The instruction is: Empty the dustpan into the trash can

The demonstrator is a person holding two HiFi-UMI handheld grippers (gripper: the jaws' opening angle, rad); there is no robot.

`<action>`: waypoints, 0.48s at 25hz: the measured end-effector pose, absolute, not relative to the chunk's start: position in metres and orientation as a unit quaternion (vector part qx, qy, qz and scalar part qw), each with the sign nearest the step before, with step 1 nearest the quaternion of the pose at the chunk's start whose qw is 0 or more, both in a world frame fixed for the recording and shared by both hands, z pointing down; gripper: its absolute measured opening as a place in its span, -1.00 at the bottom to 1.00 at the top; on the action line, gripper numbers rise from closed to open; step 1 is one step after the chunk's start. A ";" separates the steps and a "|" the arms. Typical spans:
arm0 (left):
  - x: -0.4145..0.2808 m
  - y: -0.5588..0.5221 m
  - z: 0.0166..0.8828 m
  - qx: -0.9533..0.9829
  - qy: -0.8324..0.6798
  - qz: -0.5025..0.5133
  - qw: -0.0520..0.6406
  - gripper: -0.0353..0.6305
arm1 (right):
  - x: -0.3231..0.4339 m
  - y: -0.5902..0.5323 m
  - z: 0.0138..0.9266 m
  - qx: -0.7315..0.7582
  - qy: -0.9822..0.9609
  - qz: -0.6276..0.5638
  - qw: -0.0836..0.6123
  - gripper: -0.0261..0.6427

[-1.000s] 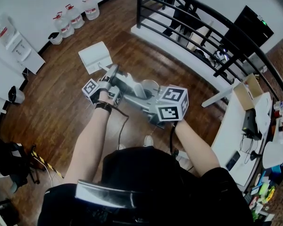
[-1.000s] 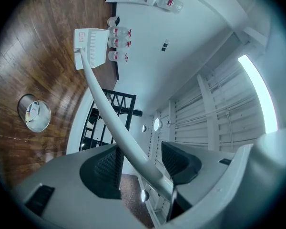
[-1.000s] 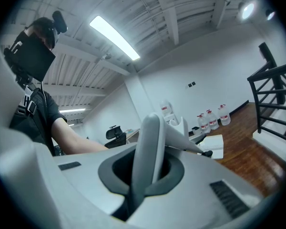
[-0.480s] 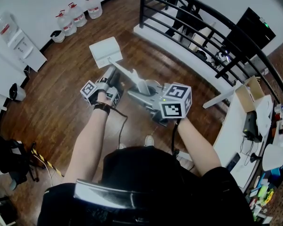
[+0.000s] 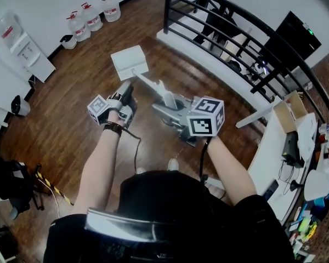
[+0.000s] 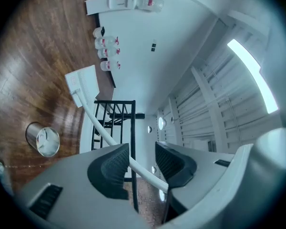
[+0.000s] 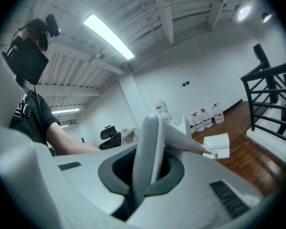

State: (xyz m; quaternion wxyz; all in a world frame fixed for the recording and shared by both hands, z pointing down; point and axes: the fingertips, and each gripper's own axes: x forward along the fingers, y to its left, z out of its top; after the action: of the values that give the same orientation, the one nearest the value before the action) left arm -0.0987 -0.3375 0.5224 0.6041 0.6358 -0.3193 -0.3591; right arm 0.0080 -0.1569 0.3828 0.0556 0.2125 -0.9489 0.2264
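A white dustpan [image 5: 130,61] hangs out ahead of me on its long white handle [image 5: 153,85]. My right gripper [image 5: 174,113] is shut on the handle's top grip [image 7: 150,147]; the pan [image 7: 218,145] shows beyond it. My left gripper [image 5: 120,98] sits left of the handle. In the left gripper view the handle [image 6: 109,140] runs slantwise through the gap of my left gripper [image 6: 142,155]. Those jaws have just been closing, but the pads [image 6: 113,168] still stand wider than the handle. A round metal trash can [image 6: 42,140] with a white liner stands on the floor below.
A black railing [image 5: 236,34] runs along the far right over a white ledge. Water jugs [image 5: 93,14] and a white dispenser [image 5: 22,51] line the far wall. A desk with a cardboard box [image 5: 288,111] stands at right. The wood floor [image 5: 60,108] stretches left.
My left gripper has drifted left, away from the right gripper, and its jaws have narrowed. The dustpan's pan has swung farther out and to the right.
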 end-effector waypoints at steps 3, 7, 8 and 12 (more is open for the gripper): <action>-0.115 -0.341 0.518 0.654 -0.334 -0.361 0.575 -0.88 | 0.008 -0.158 0.387 0.213 -0.947 0.232 0.057 -0.91; -0.133 -0.335 0.494 0.705 -0.360 -0.346 0.504 -0.88 | 0.007 -0.159 0.391 0.213 -0.945 0.241 0.057 -0.91; -0.133 -0.331 0.481 0.721 -0.366 -0.337 0.482 -0.88 | 0.007 -0.159 0.393 0.214 -0.944 0.244 0.056 -0.91; -0.139 -0.318 0.450 0.765 -0.403 -0.288 0.411 -0.88 | 0.005 -0.159 0.404 0.212 -0.941 0.256 0.060 -0.91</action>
State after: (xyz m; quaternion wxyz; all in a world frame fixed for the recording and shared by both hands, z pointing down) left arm -0.1387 -0.3182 0.4500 0.4115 0.7652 -0.4028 -0.2879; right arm 0.0051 -0.1588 0.4041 0.0601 0.2120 -0.9413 0.2555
